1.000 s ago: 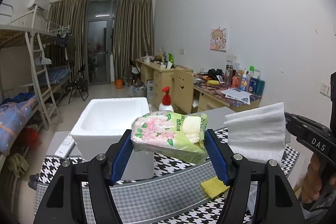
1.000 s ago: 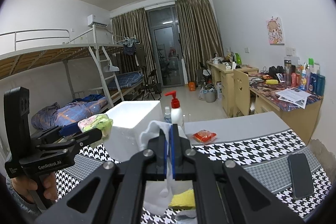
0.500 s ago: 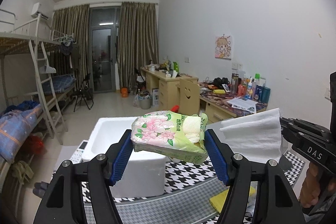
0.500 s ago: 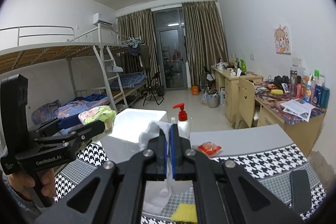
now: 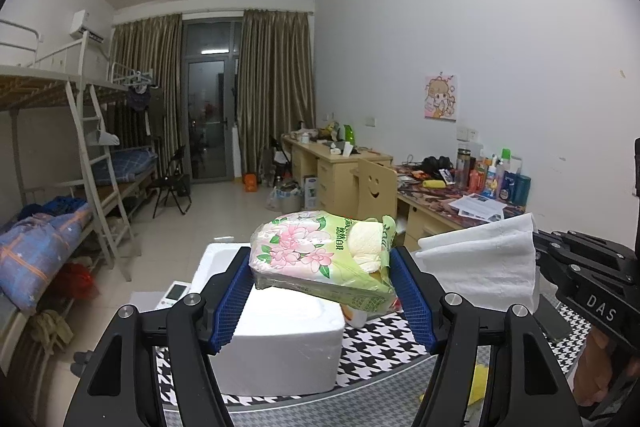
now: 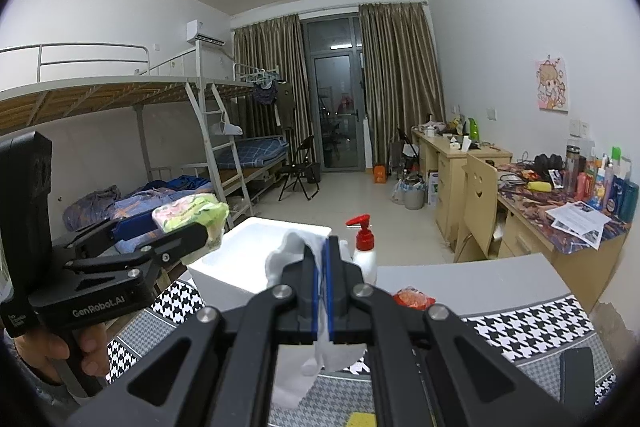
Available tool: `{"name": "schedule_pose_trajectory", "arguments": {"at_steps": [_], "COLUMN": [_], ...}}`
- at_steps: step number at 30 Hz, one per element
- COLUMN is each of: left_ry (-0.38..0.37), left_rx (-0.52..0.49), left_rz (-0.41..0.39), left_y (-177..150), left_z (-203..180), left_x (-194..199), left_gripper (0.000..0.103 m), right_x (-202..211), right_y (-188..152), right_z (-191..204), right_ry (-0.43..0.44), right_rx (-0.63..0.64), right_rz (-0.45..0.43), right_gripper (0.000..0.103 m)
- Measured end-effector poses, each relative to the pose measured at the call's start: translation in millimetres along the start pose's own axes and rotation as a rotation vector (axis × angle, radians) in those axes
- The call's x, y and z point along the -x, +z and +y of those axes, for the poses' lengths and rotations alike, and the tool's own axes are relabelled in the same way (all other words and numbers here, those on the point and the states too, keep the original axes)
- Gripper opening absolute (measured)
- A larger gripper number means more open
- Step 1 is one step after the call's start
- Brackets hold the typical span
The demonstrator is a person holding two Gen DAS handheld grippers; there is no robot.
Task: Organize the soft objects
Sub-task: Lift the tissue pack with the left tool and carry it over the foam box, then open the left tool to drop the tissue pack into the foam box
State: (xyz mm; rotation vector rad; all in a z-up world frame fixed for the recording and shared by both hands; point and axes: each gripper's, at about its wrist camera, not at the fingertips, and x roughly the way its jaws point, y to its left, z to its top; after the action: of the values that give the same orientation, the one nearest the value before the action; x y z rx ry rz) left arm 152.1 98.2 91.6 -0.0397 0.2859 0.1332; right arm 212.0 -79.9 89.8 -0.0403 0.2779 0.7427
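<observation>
My left gripper [image 5: 322, 291] is shut on a green and pink floral tissue pack [image 5: 320, 253] and holds it in the air above the near side of a white foam box [image 5: 280, 343]. The pack also shows in the right wrist view [image 6: 190, 213]. My right gripper [image 6: 323, 291] is shut on a white paper towel [image 6: 298, 251], which hangs below its fingers. The towel shows in the left wrist view [image 5: 484, 263], to the right of the pack. The foam box [image 6: 240, 259] stands open on the houndstooth table cloth [image 6: 532, 315].
A red-capped pump bottle [image 6: 364, 247] stands right of the box. A red packet [image 6: 412, 297] and a dark phone [image 6: 576, 379] lie on the cloth. A yellow sponge [image 5: 480, 383] lies near the front. A remote [image 5: 174, 294] lies left of the box.
Both grippers have risen with their loads. The foam box and table sit lower in both views. The pack has moved over the box's near edge.
</observation>
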Motion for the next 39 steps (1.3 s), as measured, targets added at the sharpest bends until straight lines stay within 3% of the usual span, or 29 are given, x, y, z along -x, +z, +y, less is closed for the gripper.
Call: {"name": "schedule_pose_trajectory", "arguments": {"at_steps": [21,35,38,39], "left_ry": [0.085,0.079,0.073,0.073], "left_rx": [0.011,0.046,0.044,0.043], "left_rz": [0.044,0.102,0.124,0.134], "left_y": [4,1,-2,-2], "left_z": [24,48,51,52], "left_x": [-36,-73,-83,-87], "left_gripper": [0.07,0.07,0.073,0.08], "right_x": [-39,-64,-69,-70], "right_y": [20,29,29,29], "right_z": [14,22,20,20], "right_ry": [0.041,0.037,0.035,0.033], "right_rx": [0.007,0.024,0.013,0.012], "right_rz": [0.019,0.041,0.052,0.054], "right_gripper": [0.005,0.005,0.005,0.005]}}
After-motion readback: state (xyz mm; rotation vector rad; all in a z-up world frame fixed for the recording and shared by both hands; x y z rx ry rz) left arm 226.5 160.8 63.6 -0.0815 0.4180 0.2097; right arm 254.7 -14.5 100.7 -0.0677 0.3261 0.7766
